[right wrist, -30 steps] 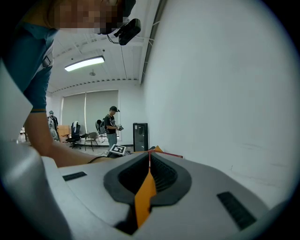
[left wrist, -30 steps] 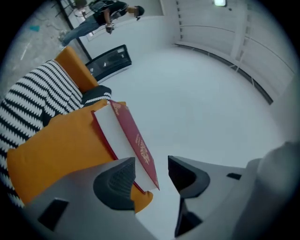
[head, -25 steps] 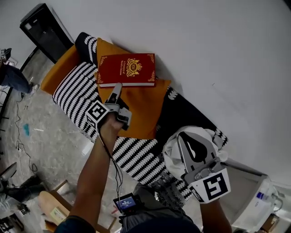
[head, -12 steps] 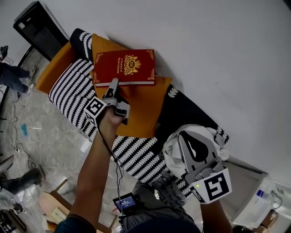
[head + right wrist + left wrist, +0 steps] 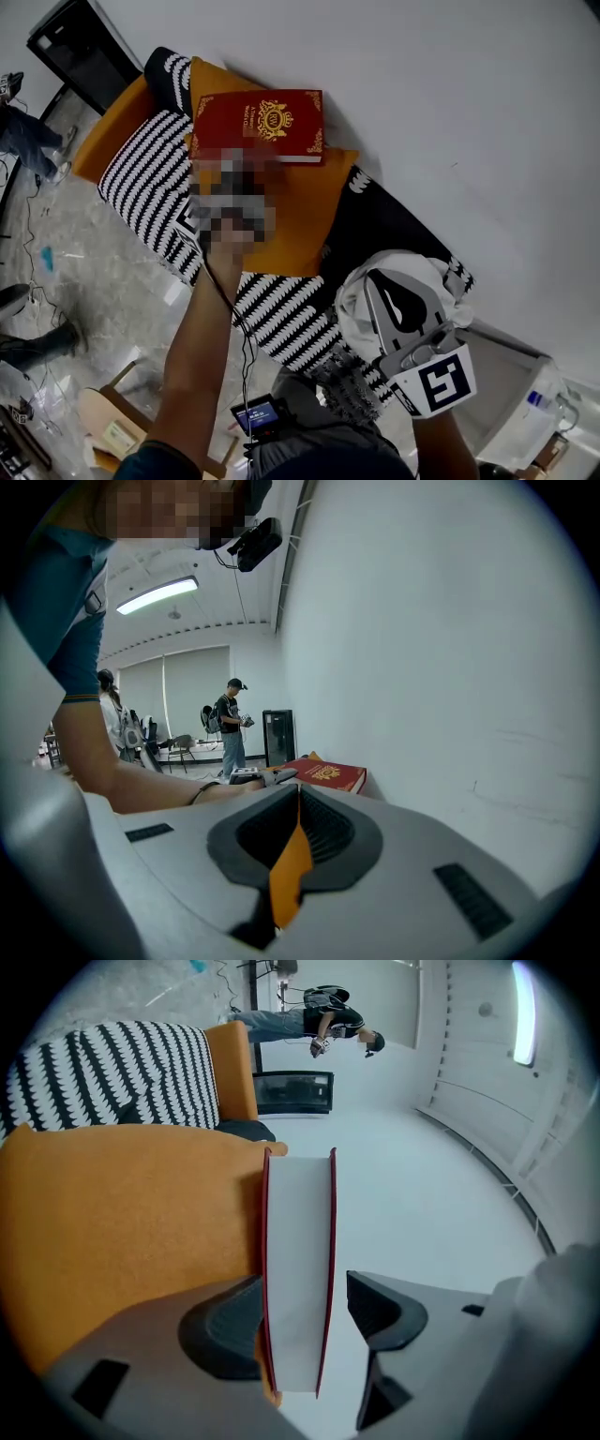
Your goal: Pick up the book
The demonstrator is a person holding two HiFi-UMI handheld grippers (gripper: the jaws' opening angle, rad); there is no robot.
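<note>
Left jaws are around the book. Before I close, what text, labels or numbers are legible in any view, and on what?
Nothing can be quoted.
Red book: gold title lettering and a crest on the cover, too small to read.
Marker cube: a black-and-white square pattern, no words.
Small lit screen at the person's waist: too small to read.
Blue label on the white box: blurred.

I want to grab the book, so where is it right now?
The book lies upper left in the head view, on the orange cushion, its edge between the left gripper's open jaws.
</note>
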